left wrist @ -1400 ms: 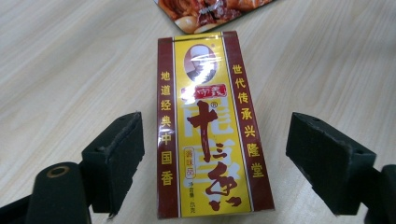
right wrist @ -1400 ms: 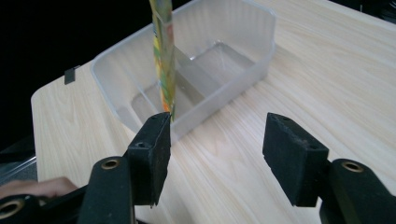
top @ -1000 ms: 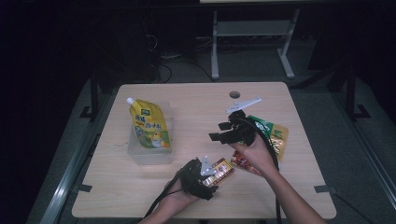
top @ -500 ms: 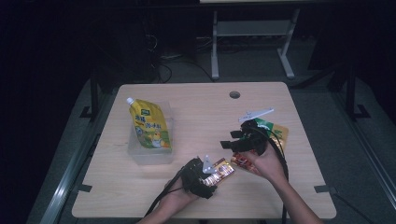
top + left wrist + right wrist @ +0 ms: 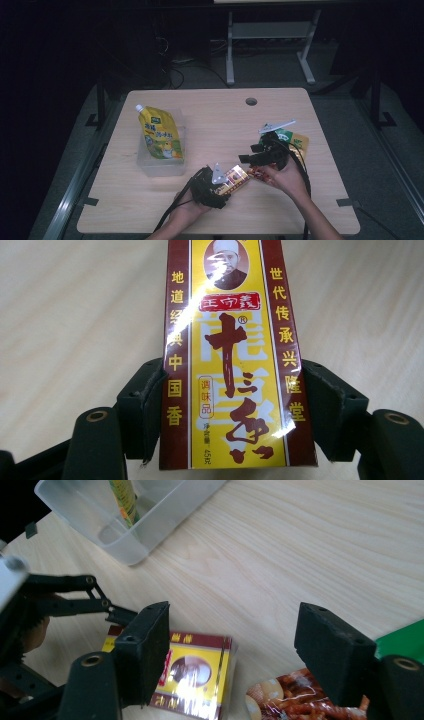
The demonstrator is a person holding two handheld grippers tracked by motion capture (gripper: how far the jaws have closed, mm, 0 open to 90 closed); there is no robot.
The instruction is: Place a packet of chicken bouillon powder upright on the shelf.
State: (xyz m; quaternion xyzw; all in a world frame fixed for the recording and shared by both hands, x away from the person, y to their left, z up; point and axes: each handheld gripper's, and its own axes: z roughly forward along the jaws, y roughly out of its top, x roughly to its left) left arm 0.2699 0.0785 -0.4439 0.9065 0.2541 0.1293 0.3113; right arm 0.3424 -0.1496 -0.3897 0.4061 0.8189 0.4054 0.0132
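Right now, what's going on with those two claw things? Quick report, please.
Left gripper shut on the yellow seasoning box, low on the table. Right gripper open, holding nothing, above a snack packet. Nothing blocks the clear tub.

A pale wood-grain counter with a round hole near its far edge is seen. On it are set a clear plastic tub at the left, a yellow-and-maroon box near the front, a red snack packet beside it, and a green packet at the right.
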